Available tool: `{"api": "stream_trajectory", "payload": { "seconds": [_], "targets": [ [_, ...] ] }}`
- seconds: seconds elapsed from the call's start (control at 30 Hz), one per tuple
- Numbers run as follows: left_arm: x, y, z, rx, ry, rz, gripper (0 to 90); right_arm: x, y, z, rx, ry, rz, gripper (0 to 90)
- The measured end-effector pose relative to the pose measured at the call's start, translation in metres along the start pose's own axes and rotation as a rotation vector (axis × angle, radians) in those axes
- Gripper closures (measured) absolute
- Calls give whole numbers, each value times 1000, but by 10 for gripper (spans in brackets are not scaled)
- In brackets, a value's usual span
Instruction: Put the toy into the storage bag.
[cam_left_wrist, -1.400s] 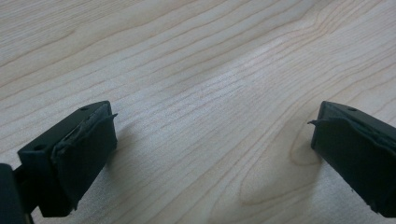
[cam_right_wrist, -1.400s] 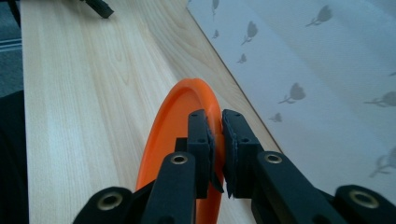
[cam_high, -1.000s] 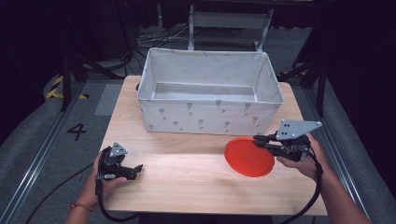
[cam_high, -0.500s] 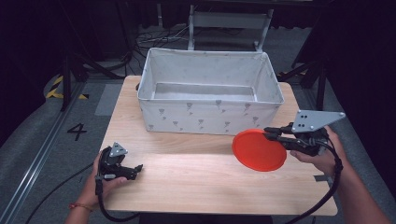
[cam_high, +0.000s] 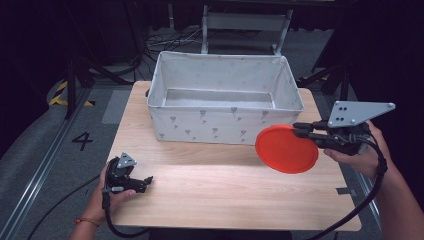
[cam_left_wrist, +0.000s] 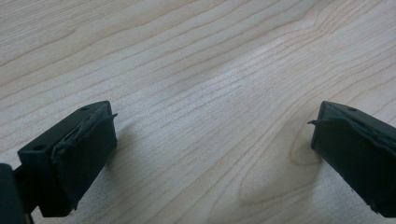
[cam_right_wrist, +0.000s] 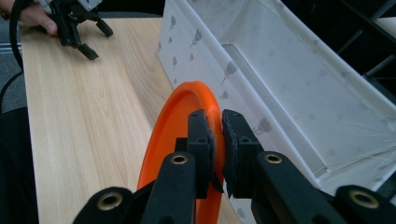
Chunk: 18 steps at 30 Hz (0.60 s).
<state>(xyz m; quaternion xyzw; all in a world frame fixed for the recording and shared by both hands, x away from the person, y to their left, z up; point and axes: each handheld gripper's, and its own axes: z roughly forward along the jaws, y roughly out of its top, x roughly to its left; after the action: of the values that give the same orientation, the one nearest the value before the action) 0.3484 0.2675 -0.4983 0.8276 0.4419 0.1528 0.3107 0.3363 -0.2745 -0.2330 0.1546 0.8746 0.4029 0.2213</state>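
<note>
An orange round plate (cam_high: 286, 149) hangs tilted in the air just in front of the right end of the white fabric bin (cam_high: 225, 127). My right gripper (cam_high: 301, 130) is shut on the plate's rim; the right gripper view shows its jaws clamped on the orange plate (cam_right_wrist: 180, 121), with my right gripper (cam_right_wrist: 218, 128) beside the bin's wall (cam_right_wrist: 261, 74). My left gripper (cam_high: 146, 183) rests open on the wooden table (cam_high: 220, 190) near the front left corner. Between its jaws, my left gripper (cam_left_wrist: 210, 140) holds nothing but bare wood.
The bin (cam_high: 165, 90) is empty, with a grey floor, and takes up the back half of the table. The table's front edge (cam_high: 225, 226) runs close to both hands. Dark stands and cables (cam_high: 165, 40) lie on the floor behind.
My right gripper has lifted the orange plate off the table and carried it up and to the right, closer to the bin's right end. The left gripper has stayed still.
</note>
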Motion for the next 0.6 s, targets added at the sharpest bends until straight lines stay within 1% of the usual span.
{"api": "stream_trajectory", "payload": {
  "seconds": [0.1, 0.3, 0.33, 0.37, 0.4, 0.43, 0.47, 0.5, 0.6],
  "targets": [
    [0, 0, 0, 0, 0, 0, 5, -3, 8, -5, -4, -11, -13, 823],
    [0, 0, 0, 0, 0, 0, 5, -17, 29, -15, -28, -39, -18, 822],
    [0, 0, 0, 0, 0, 0, 5, -20, 33, -16, -27, -48, -22, 823],
    [0, 0, 0, 0, 0, 0, 5, -20, 33, -16, -27, -48, -22, 823],
    [0, 0, 0, 0, 0, 0, 5, -26, 40, -17, -26, -58, -23, 823],
    [0, 0, 0, 0, 0, 0, 5, -26, 40, -17, -26, -58, -23, 823],
    [0, 0, 0, 2, -2, 4, 4, -33, 47, -17, -17, -72, -27, 823],
    [0, 0, 0, 2, -2, 4, 4, -33, 47, -17, -17, -72, -27, 823],
    [1, 0, 0, 3, -3, 4, 4, -45, 58, -13, 4, -100, -30, 823]
  ]
}}
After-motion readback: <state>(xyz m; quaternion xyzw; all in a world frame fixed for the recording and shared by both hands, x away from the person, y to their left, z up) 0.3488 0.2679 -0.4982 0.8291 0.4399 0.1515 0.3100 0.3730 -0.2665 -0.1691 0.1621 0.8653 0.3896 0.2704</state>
